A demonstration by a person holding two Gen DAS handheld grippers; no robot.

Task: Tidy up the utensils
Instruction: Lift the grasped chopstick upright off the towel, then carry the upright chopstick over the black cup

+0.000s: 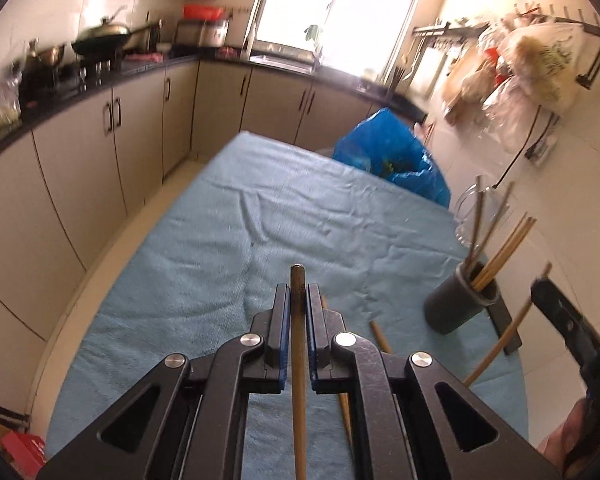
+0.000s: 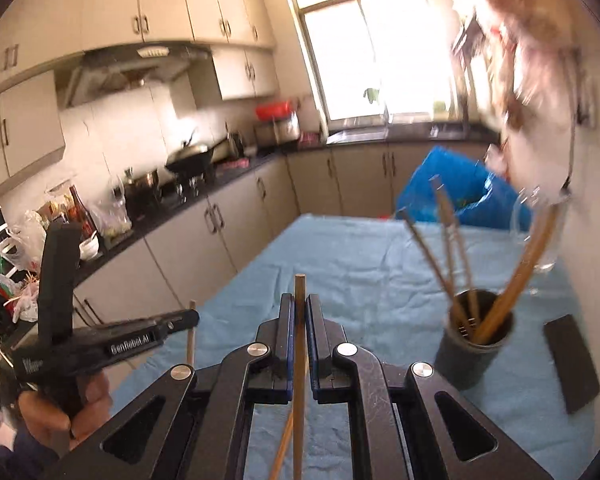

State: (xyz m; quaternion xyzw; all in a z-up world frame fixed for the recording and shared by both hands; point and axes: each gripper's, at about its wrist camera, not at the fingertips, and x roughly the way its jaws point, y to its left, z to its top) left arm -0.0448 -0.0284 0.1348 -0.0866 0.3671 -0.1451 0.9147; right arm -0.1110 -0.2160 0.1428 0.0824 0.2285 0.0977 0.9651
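Observation:
In the left wrist view my left gripper (image 1: 299,292) is shut on a wooden chopstick (image 1: 299,360) whose dark tip pokes out past the pads. My right gripper (image 2: 299,304) is shut on a paler chopstick (image 2: 299,364), lifted above the blue cloth (image 2: 360,280). A dark round holder (image 2: 476,340) with several chopsticks standing in it sits to the right of both grippers. The right wrist view shows the left gripper (image 2: 190,318) at left, held by a hand. Two loose chopsticks (image 1: 380,336) lie on the cloth under the left gripper.
A flat black slab (image 2: 572,360) lies right of the holder. Behind it stand a clear glass jug (image 2: 540,224) and a blue plastic bag (image 2: 452,184). Kitchen cabinets (image 1: 80,168) and a cluttered counter run along the left and back.

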